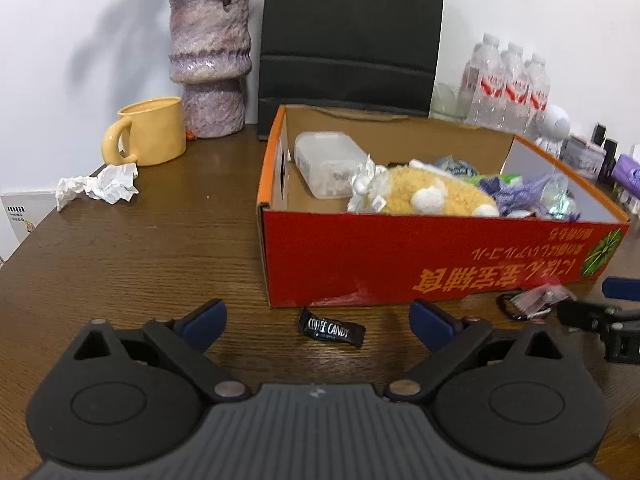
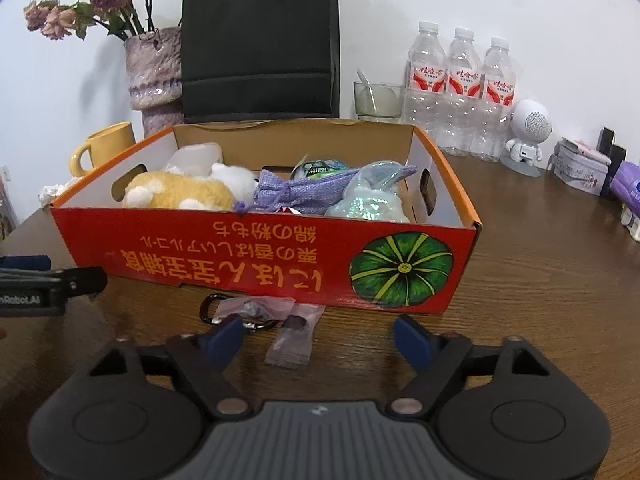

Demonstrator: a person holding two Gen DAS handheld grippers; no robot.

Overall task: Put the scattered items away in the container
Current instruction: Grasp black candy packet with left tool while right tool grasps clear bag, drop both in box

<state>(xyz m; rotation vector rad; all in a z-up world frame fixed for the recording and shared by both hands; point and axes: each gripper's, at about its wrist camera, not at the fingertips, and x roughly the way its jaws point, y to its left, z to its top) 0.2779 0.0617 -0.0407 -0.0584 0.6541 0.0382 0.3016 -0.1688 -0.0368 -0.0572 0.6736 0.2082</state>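
Note:
A red cardboard box stands on the wooden table. It holds a plush toy, a clear plastic case, a purple pouch and shiny wrappers. A black coffee candy lies on the table before the box, between the fingers of my open left gripper. A clear sachet and a bagged carabiner lie before the box, between the fingers of my open right gripper. A crumpled paper lies at the far left.
A yellow mug and a purple vase stand at the back left. A black bag stands behind the box. Water bottles, a glass, a white speaker and tins fill the back right.

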